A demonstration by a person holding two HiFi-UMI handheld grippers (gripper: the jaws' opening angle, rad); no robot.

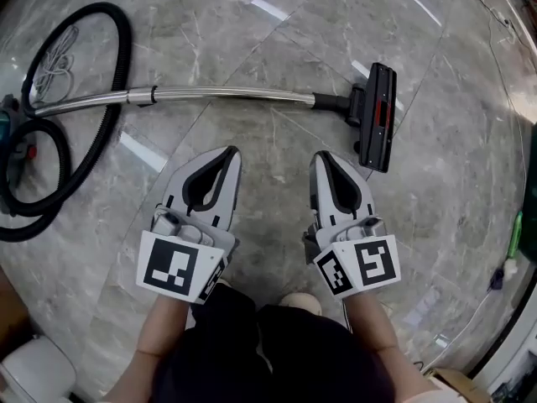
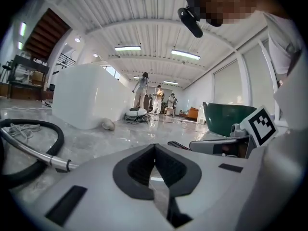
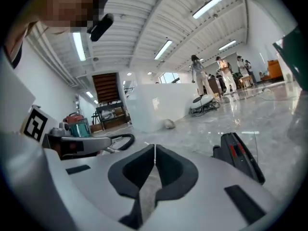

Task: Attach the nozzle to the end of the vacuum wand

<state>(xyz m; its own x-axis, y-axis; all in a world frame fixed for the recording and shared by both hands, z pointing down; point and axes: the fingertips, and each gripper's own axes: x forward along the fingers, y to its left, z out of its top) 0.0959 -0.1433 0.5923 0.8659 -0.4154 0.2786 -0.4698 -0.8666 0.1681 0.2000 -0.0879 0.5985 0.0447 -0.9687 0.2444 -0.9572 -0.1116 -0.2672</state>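
Nozzle lies on the floor, joined to the wand end | left tongs closed together, empty | right tongs closed together, empty

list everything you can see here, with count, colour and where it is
vacuum wand: one, silver, lying across the floor ahead
nozzle: one, black with red, joined to the wand's end, picture right
hose: one, black, looped at picture left
power cord: one, white, bundled inside the hose loop
vacuum body: one, teal and red, cut off at the left edge
block: one, white, large, farther down the hall
tub: one, dark green, by the right gripper
people: several, far background
floor: grey marble
left gripper: one, white and black, shut, empty
right gripper: one, white and black, shut, empty
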